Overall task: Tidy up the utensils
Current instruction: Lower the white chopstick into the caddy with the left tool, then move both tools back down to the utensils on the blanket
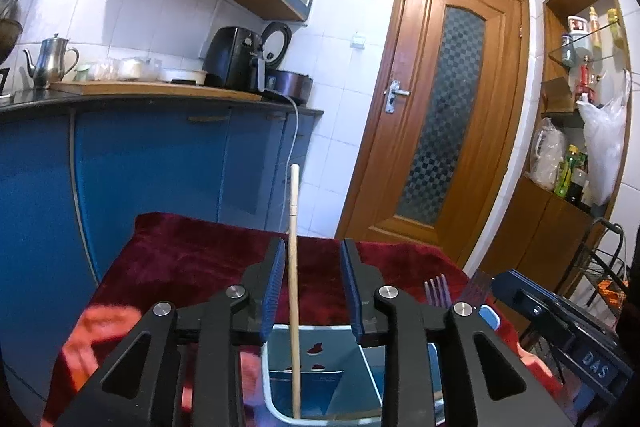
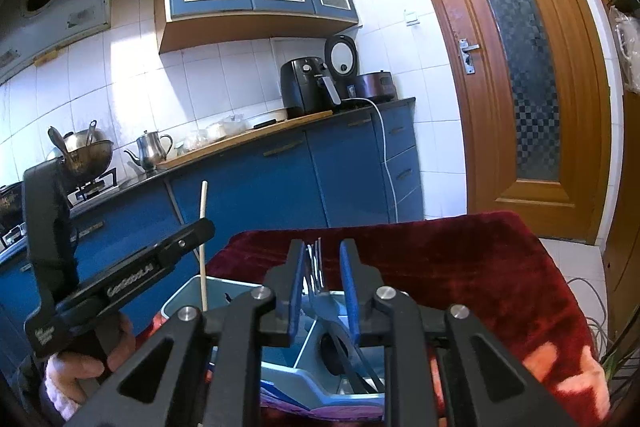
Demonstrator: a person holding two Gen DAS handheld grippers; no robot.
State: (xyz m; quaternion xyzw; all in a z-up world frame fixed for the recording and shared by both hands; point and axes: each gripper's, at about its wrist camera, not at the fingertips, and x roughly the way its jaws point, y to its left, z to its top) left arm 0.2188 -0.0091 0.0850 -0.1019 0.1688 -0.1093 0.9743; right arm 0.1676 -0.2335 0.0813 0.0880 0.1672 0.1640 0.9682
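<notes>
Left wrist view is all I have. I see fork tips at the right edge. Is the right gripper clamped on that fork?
Observer: No. The fork stands between the right gripper fingers, but there is a clear gap to the right pad.
Operator: Where does its handle go?
Observer: Down into the holder, in a different compartment from the chopstick.
Operator: Is my left gripper visible from there?
Observer: Yes, the left gripper shows side-on at the left, with a hand around its grip.
</notes>
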